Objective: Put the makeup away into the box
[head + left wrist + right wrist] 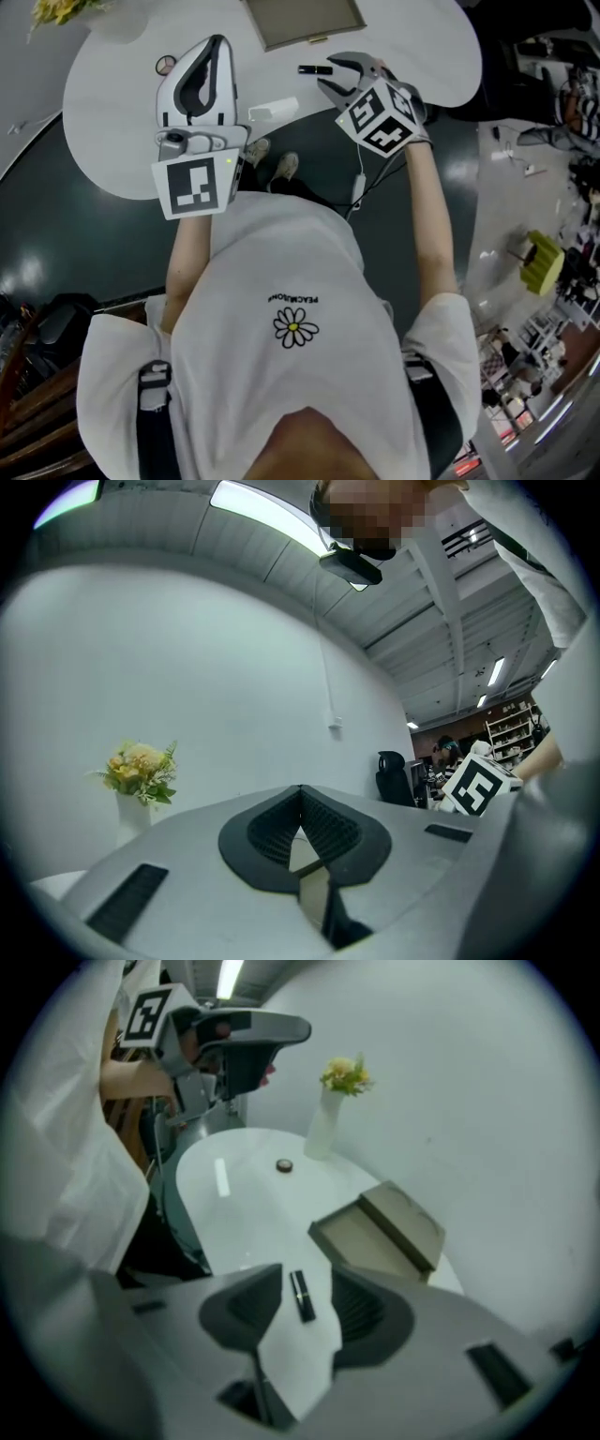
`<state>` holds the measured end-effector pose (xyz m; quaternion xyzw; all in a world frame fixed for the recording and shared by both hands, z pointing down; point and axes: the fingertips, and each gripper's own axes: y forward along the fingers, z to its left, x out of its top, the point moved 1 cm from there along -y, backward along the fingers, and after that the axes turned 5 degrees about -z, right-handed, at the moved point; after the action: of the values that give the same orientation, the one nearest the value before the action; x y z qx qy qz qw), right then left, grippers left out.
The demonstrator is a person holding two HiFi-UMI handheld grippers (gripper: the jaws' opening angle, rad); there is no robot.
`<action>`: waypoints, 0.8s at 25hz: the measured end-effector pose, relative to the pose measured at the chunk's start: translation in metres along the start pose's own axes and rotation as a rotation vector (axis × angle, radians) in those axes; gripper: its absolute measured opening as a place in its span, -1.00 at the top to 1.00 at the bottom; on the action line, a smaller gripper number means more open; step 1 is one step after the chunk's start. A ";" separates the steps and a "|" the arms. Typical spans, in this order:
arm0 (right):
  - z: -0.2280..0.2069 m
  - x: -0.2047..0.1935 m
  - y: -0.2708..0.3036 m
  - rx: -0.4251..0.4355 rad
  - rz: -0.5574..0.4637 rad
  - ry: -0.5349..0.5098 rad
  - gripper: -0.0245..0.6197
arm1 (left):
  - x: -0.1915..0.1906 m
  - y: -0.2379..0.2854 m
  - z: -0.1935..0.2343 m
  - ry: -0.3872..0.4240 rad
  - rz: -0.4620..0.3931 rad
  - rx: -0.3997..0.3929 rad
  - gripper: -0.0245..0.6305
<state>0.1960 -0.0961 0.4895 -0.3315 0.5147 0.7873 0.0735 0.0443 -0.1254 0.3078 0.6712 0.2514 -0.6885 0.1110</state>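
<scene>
A black lipstick tube [314, 69] lies on the white round table [122, 103], just in front of the flat brown box [305, 21], whose lid stands open. My right gripper [329, 77] hangs over the tube with its jaws apart and tilted down. In the right gripper view the lipstick [301, 1296] shows on the tabletop between the open jaws of my right gripper [305, 1281], untouched, with the box [384, 1227] beyond. My left gripper [221, 42] is held over the table's left part, jaw tips together and empty. A small round compact [165, 65] lies beside it.
A vase of yellow flowers [342, 1077] stands at the table's far edge. A small white flat piece [274, 109] lies near the table's front edge. A dark floor, a cable and the person's feet [272, 159] are below. Chairs and shelves [511, 728] fill the room's right side.
</scene>
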 end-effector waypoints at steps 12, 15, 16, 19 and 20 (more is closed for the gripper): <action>0.007 -0.056 0.079 0.245 0.303 -0.163 0.39 | -0.034 0.003 0.020 0.024 0.098 0.030 0.86; 0.002 -0.065 0.084 0.267 0.363 -0.182 0.41 | -0.036 0.004 0.021 0.028 0.106 0.032 0.86; 0.002 -0.068 0.086 0.276 0.379 -0.186 0.42 | -0.037 0.004 0.021 0.028 0.107 0.033 0.86; 0.003 -0.075 0.093 0.291 0.407 -0.192 0.50 | -0.042 0.002 0.023 0.030 0.115 0.037 0.86; 0.004 -0.076 0.094 0.291 0.411 -0.193 0.56 | -0.043 0.001 0.024 0.030 0.116 0.039 0.86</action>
<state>0.2094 -0.1188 0.6078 -0.1294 0.6696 0.7314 0.0074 0.0272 -0.1460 0.3490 0.6968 0.2001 -0.6756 0.1339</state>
